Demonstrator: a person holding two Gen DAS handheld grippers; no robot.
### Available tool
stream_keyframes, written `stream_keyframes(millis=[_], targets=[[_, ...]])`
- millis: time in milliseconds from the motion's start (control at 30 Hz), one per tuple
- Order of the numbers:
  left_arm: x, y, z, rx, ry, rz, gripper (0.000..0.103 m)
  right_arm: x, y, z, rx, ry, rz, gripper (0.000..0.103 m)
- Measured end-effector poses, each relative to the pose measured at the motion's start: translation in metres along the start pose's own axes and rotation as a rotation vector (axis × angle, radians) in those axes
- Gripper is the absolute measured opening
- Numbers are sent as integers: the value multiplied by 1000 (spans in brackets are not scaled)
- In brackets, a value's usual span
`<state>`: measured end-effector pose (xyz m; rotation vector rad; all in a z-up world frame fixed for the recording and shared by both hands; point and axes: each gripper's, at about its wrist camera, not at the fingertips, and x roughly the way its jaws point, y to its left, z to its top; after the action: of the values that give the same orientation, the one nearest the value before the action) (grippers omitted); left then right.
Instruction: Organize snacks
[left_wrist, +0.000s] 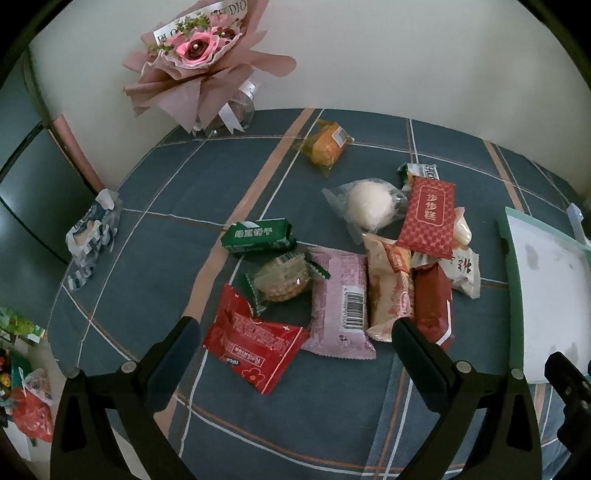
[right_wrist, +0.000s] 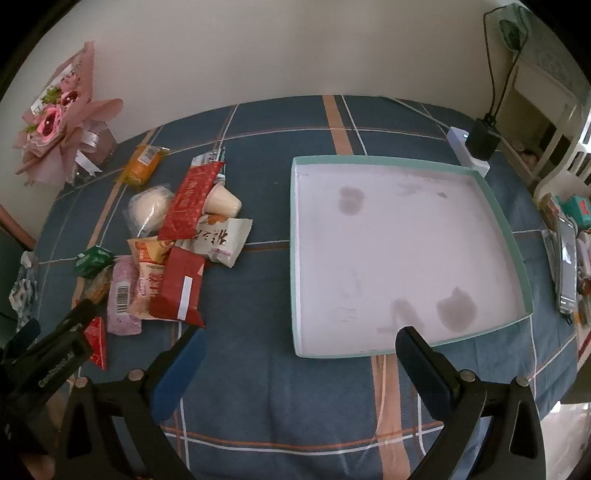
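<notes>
A heap of wrapped snacks lies on the blue checked tablecloth. In the left wrist view I see a red packet (left_wrist: 255, 347), a pink packet (left_wrist: 340, 302), a green biscuit pack (left_wrist: 258, 236), a round cookie in clear wrap (left_wrist: 280, 280), a white bun (left_wrist: 369, 206), a red patterned packet (left_wrist: 428, 214) and an orange cake (left_wrist: 327, 146). My left gripper (left_wrist: 294, 326) hangs open just above the red and pink packets, holding nothing. My right gripper (right_wrist: 299, 334) is open and empty over the near left corner of the shallow green-rimmed tray (right_wrist: 293, 240), which holds no snacks.
A pink paper bouquet (left_wrist: 195, 62) stands at the back left against the wall. A crumpled blue and white wrapper (left_wrist: 92, 240) lies near the left table edge. A white power strip with a black plug (right_wrist: 476, 144) sits behind the tray. A phone (right_wrist: 567, 266) lies beyond the right edge.
</notes>
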<state>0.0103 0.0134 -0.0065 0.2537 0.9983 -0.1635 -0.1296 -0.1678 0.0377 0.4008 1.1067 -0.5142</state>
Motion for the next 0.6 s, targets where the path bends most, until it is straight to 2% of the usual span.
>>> stream_keyframes(millis=[600], targets=[[-3, -6, -3, 29, -14, -8, 103, 5, -2, -1, 10, 24, -21, 103]])
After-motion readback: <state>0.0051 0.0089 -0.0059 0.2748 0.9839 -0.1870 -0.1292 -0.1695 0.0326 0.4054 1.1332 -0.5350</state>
